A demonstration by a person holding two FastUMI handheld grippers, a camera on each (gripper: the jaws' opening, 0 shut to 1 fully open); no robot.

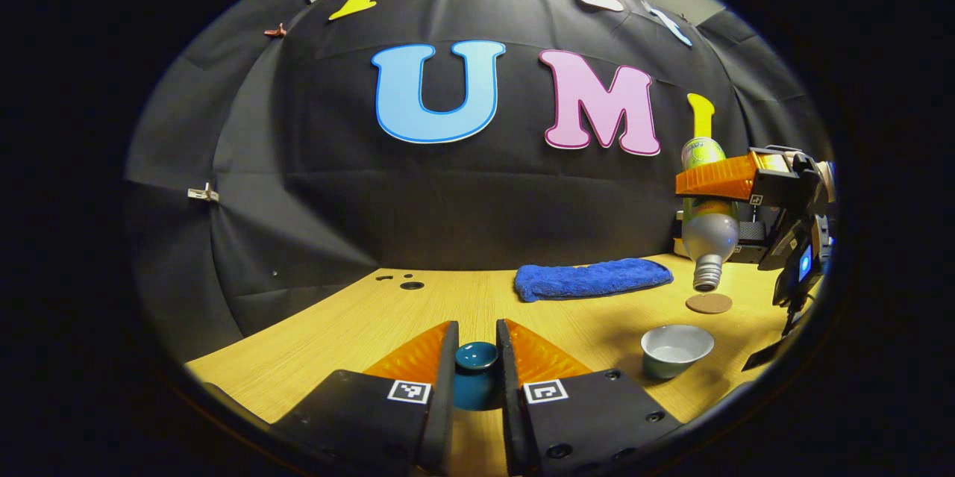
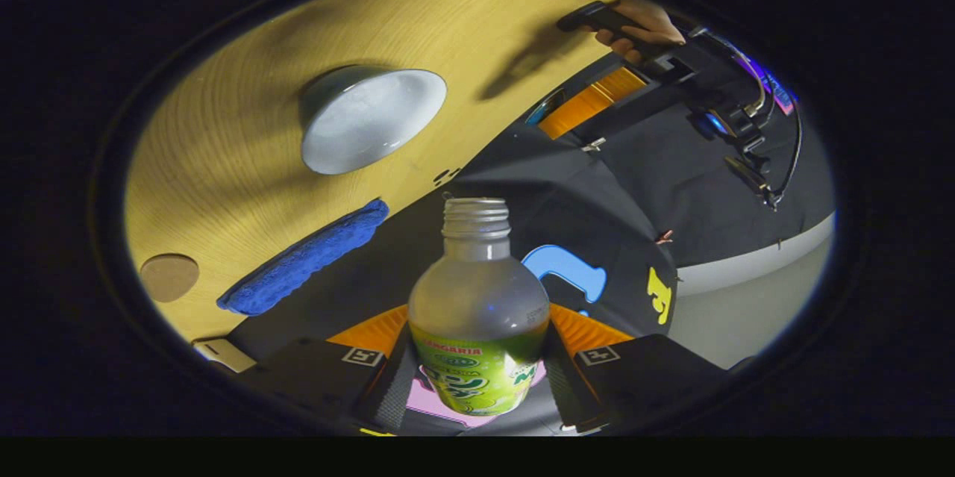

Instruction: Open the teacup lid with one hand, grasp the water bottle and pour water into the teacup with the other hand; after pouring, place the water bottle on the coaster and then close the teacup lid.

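Between the orange fingers of the left gripper [image 1: 477,357], low in the left gripper view, sits the dark teal teacup lid [image 1: 477,356], with both fingers closed against its sides above the wooden table [image 1: 358,328]. Right of that lid the teacup [image 1: 675,350] stands open on the table, pale grey inside with a grey-green outer wall. Farther right and higher, the same view shows the right gripper [image 1: 716,178] clamped on the water bottle [image 1: 709,227], which hangs neck-down and uncapped above the table; its mouth is above and a little right of the teacup, with the round cork coaster [image 1: 709,303] just below and behind it. A folded blue towel [image 1: 593,279] lies behind the teacup, toward the cloth wall. The right gripper view gives what the other cannot: the right gripper [image 2: 477,365] seen along its own fingers, both pressed on the bottle's green-labelled body, and the water bottle [image 2: 477,313] up close, with a frosted clear shoulder and a threaded open neck. Beyond the neck, the teacup [image 2: 369,119] shows its pale interior, with the towel [image 2: 302,260] and coaster [image 2: 169,277] farther from it. Off past the teacup a hand [image 2: 642,29] holds the left gripper [image 2: 589,100] by its handle.
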